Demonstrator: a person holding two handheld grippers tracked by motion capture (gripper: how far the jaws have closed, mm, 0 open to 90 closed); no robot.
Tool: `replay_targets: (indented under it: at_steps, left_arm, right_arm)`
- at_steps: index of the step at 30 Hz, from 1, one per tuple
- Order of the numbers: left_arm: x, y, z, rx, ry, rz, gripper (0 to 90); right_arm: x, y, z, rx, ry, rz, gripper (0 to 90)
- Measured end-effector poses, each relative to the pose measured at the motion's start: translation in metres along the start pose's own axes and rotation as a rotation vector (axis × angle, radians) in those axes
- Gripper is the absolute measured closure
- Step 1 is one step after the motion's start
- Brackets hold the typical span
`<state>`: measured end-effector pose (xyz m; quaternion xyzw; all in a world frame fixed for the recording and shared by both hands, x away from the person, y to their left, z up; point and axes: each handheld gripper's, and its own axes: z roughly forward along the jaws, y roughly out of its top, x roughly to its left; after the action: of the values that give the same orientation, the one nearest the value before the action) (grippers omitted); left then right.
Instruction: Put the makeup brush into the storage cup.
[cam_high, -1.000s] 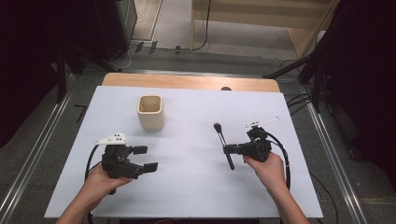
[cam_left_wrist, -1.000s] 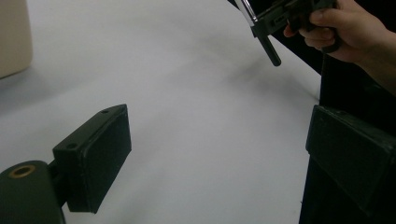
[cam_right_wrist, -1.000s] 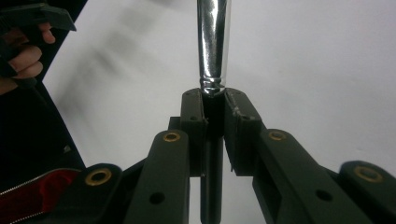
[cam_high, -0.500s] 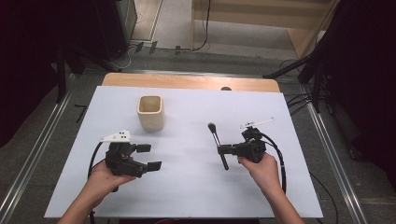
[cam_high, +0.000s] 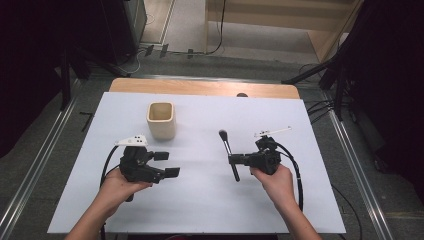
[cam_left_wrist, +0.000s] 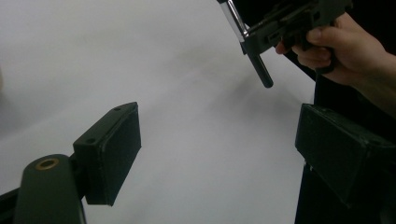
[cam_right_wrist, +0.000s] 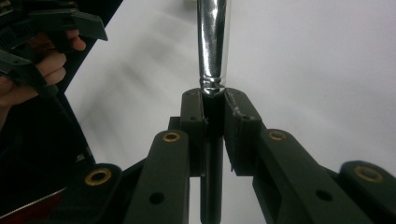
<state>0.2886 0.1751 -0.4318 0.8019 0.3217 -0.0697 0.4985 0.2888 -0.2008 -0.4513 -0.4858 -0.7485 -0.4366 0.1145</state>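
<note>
While our right gripper (cam_high: 234, 160) stays clamped on the makeup brush (cam_high: 228, 153), pads pinching its handle just below the chrome ferrule, the beige cup (cam_high: 161, 120) lies well off to the brush's left and farther from us. The brush's long axis points away from us, bristles foremost; it seems lifted off the table. Our left gripper (cam_high: 167, 164), nearer the cup, has just been narrowing its wide, empty jaws.
</note>
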Motion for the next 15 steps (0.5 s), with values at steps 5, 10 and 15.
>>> replay_targets:
  at_steps: [5,10,15]
  left_arm:
    - [-0.002,0.005,0.002,-0.021,-0.008,0.005,19.7]
    - [-0.003,0.013,0.005,-0.019,-0.031,-0.015,23.9]
    - [-0.003,0.017,0.010,-0.042,-0.046,-0.030,23.9]
  right_arm:
    - [0.002,0.001,0.001,-0.024,0.021,0.023,80.0]
    - [0.006,0.001,0.006,-0.027,0.027,0.013,80.0]
    - [0.011,0.002,0.011,-0.030,0.040,0.007,80.0]
